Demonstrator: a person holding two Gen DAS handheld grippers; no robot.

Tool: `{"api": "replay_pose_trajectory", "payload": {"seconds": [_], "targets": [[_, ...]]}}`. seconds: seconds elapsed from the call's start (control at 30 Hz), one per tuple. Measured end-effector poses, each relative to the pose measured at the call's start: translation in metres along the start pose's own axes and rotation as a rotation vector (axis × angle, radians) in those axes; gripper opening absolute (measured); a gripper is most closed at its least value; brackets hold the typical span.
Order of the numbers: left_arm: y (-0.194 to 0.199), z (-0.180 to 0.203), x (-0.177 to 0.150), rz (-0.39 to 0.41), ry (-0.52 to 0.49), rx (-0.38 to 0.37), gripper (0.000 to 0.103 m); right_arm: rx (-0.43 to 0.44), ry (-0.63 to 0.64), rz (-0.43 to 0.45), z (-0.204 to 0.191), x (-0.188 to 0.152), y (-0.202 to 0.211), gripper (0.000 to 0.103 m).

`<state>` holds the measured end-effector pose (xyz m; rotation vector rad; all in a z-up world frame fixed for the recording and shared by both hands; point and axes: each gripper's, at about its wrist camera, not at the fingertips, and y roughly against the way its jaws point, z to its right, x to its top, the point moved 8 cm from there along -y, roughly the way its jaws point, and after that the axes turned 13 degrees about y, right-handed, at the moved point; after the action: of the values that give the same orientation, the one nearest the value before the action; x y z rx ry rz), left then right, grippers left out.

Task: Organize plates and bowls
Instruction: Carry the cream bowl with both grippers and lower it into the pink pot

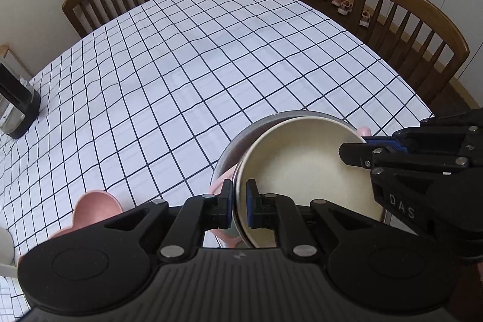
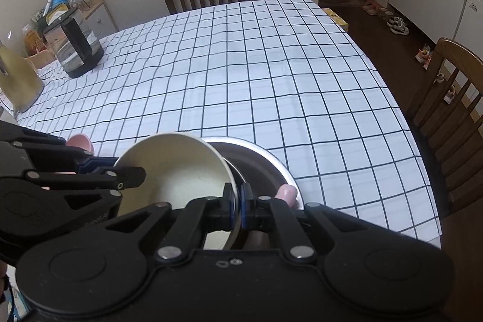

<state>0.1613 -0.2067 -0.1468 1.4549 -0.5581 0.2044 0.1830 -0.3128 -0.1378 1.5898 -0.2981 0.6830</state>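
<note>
While both claws pinch opposite rims of the cream bowl [image 1: 305, 171], left claw [image 1: 239, 201] and right claw [image 2: 238, 198] shut on it, we hold it tilted over the steel bowl [image 2: 259, 159] at the bench's [image 1: 181, 65] near edge; next we need to level it and nest it.

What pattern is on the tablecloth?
The white tablecloth has a grid of thin dark lines, making squares all over. It shows best in the right wrist view.

Each camera rides just behind its own tool, looking steeply down along the fingers, close over the cream bowl [image 1: 302, 171]. The left view faces across the checked desk [image 1: 181, 65]; the right does likewise, both sharing bowl [image 2: 175, 168] and desk [image 2: 271, 65].
</note>
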Motion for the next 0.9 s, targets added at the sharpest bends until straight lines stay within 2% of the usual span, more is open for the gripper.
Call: {"api": "replay_pose_trajectory", "payload": {"seconds": [0.4,0.47,0.7,0.9], "targets": [[0.0,-0.005,0.001,-0.019,0.058,-0.039,0.008,-0.054,0.042,0.009,-0.003,-0.005,-0.008,0.006],[0.001,-0.005,0.001,-0.013,0.064,-0.044,0.008,-0.054,0.035,0.004,-0.002,-0.004,-0.008,0.015],[0.006,-0.004,0.0,-0.002,0.073,-0.062,0.008,-0.031,0.01,-0.01,0.003,-0.003,-0.004,0.021],[0.015,-0.004,-0.003,0.003,0.097,-0.087,0.009,0.0,0.018,0.006,0.003,-0.002,0.011,0.032]]}}
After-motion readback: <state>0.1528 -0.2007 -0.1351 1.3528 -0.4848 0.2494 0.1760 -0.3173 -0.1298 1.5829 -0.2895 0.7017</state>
